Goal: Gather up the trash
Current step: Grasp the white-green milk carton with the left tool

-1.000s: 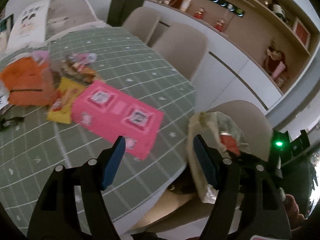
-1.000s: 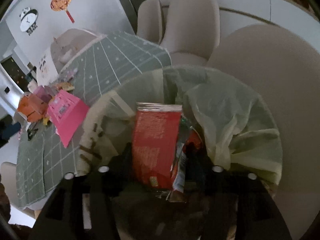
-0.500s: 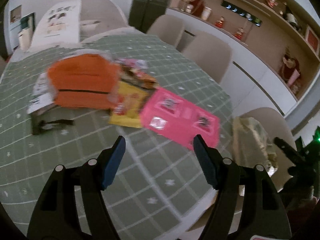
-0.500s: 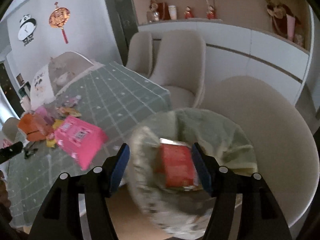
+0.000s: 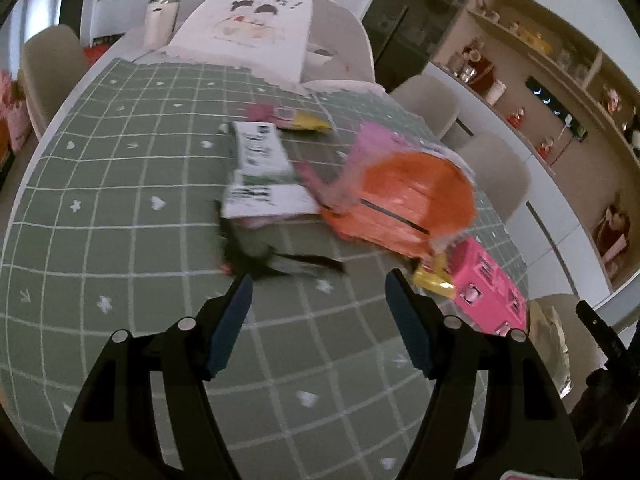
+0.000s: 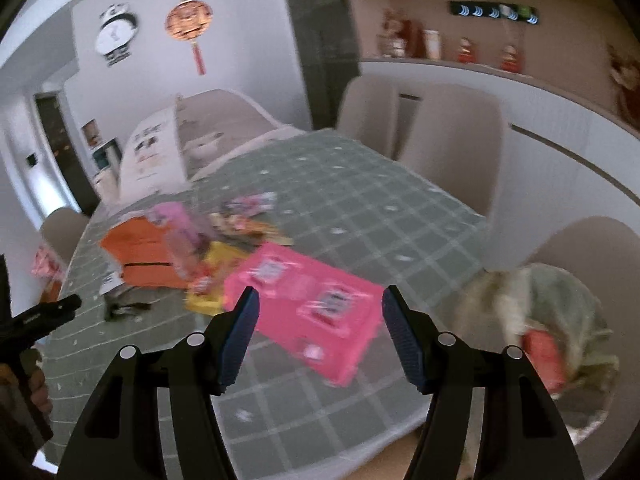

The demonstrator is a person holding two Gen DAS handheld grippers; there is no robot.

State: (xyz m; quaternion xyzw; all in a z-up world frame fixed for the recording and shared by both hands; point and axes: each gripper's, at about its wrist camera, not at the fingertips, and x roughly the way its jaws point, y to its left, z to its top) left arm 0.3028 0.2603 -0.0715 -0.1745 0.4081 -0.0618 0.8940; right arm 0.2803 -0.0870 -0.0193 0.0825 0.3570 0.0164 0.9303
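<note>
Trash pile on green table (image 5: 120, 184): orange bag (image 5: 404, 196), white packet (image 5: 260, 172), black scrap (image 5: 276, 260), pink box (image 6: 308, 304). Bin bag (image 6: 560, 312) off the table edge. Left tongs (image 5: 318, 320) released, empty; scrap just ahead. Right tongs (image 6: 318, 332) released, empty, box beyond the tips. Advice: straddle one item fully, then clench.

light: soft, even | blur: motion smear, both views | edges: fisheye warp, dark corners
</note>
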